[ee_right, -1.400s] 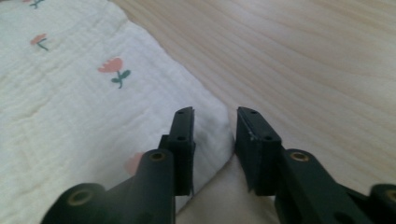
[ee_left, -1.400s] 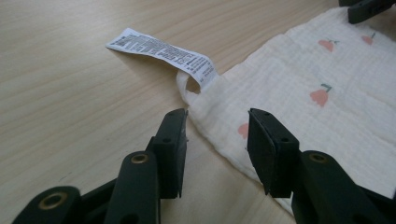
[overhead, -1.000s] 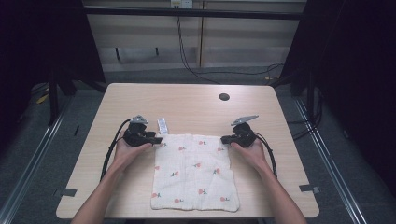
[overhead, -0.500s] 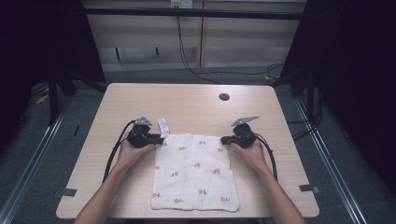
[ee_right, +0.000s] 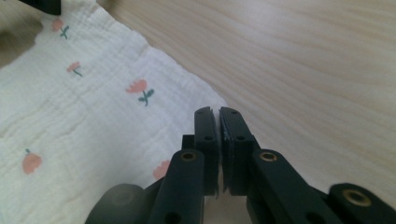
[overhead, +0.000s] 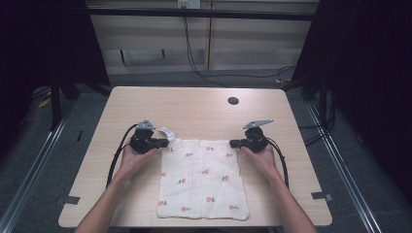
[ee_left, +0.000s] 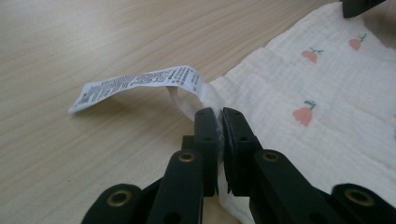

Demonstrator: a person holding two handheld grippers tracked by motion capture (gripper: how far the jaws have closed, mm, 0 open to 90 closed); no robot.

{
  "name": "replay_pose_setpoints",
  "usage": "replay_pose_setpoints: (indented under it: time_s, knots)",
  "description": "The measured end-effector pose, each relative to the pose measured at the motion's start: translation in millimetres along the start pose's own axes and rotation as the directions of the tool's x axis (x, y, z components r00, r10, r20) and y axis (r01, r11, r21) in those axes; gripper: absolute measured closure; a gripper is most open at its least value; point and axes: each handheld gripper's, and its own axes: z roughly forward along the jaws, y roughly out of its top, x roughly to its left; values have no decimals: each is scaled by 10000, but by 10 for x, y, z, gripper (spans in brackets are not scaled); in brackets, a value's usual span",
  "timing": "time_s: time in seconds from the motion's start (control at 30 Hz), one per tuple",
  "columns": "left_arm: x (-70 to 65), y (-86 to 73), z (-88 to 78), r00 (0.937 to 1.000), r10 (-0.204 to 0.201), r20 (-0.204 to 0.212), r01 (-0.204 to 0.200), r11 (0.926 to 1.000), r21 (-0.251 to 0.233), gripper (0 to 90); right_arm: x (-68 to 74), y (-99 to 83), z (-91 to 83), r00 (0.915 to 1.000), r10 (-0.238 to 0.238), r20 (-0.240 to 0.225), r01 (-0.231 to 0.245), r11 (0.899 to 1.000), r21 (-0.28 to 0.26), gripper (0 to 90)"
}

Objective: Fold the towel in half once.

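A white cloth printed with small red flowers lies flat on the wooden table. My left gripper is shut on its far left corner; in the left gripper view the jaws pinch the cloth just below its white care label. That label sticks out onto the table. My right gripper is at the far right corner, and in the right gripper view its jaws are shut on the edge of the cloth.
A dark round hole sits in the table's far right part. Cables trail from both grippers back along the forearms. Bare wood stretches beyond the cloth toward the far edge. Dark floor and rails surround the table.
My left gripper has edged slightly to the right at the cloth's corner. The right gripper and the cloth have stayed in place.
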Motion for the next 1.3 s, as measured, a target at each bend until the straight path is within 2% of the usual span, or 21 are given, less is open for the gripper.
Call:
replay_pose_setpoints:
  time_s: [0.17, 0.27, 0.33, 0.47, 0.63, 0.7, 0.83, 0.97, 1.0, 1.13, 1.27, 1.3]
  knots:
    - [-19, 32, -93, 9999, -36, 167, 43, 9992, -400, 853, -6, 41, -148, 10000, 24, -50, -27, 9981, -614, 861]
    - [-27, 66, -142, 9995, 301, 96, -295, 9981, -543, 852, -18, 59, -230, 9998, 10, -201, -29, 9953, -965, 855]
    - [-19, 83, -175, 9996, 219, 149, -208, 9970, -744, 852, -34, 72, -278, 9991, 74, -415, -124, 9927, -1204, 854]
    - [-57, 132, -214, 9991, 395, 163, -379, 9953, -892, 855, -35, 99, -381, 9991, 195, -384, -254, 9870, -1584, 862]
    - [-118, 238, -311, 9978, 597, 285, -550, 9882, -1428, 855, 1, 152, -466, 9992, -37, -389, -35, 9828, -1846, 863]
    - [-141, 269, -356, 9960, 795, 396, -728, 9861, -1494, 858, 17, 182, -515, 9991, -146, -393, 63, 9793, -2022, 864]
    - [-219, 286, -414, 9943, 865, 625, -742, 9813, -1775, 861, 67, 236, -611, 9980, -412, -483, 290, 9725, -2310, 865]
    - [-236, 228, -378, 9940, 916, 606, -816, 9852, -1505, 860, 107, 221, -591, 9978, -426, -515, 307, 9768, -2119, 866]
    - [-230, 215, -369, 9942, 804, 708, -690, 9861, -1508, 860, 111, 199, -575, 9979, -365, -543, 248, 9788, -2034, 866]
    - [-251, 222, -376, 9930, 874, 798, -745, 9855, -1524, 861, 145, 160, -602, 9966, -335, -751, 175, 9788, -2043, 866]
    - [-324, 237, -441, 9911, 1039, 838, -892, 9825, -1636, 860, 212, 181, -666, 9947, -608, -831, 430, 9785, -2016, 866]
    - [-351, 236, -457, 9914, 1145, 638, -1036, 9827, -1536, 860, 233, 178, -681, 9942, -737, -787, 573, 9795, -1933, 866]
